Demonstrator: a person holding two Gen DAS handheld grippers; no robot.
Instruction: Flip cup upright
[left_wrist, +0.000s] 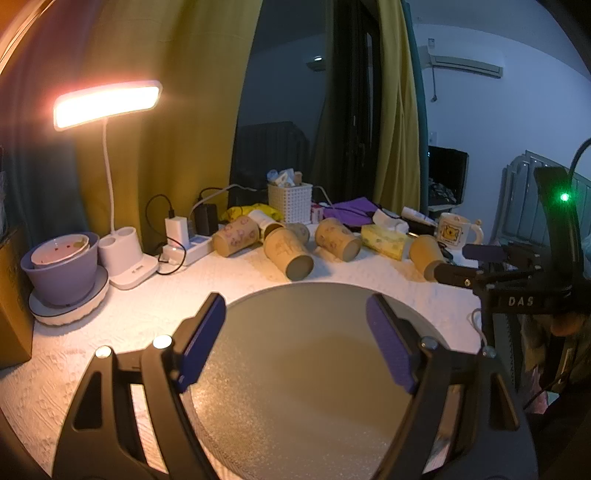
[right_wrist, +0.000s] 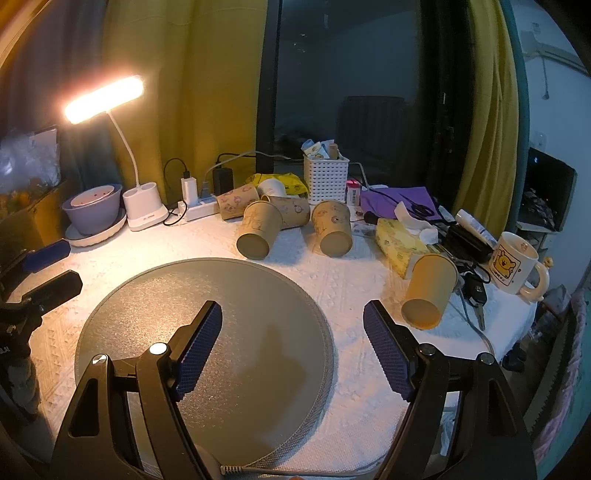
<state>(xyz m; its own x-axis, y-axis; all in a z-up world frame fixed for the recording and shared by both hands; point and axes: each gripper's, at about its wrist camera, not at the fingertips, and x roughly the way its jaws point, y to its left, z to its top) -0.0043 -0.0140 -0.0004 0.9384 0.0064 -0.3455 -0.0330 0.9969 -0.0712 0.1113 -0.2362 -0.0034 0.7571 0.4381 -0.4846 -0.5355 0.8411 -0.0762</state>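
Several paper cups lie on their sides on the table beyond the round grey mat. Nearest the mat's far edge lie one cup and a second cup, while a third cup lies off the mat's right side (bottom toward the camera). Left tool hangs spread wide above the mat, holding nothing; right tool likewise, over the mat's right edge.
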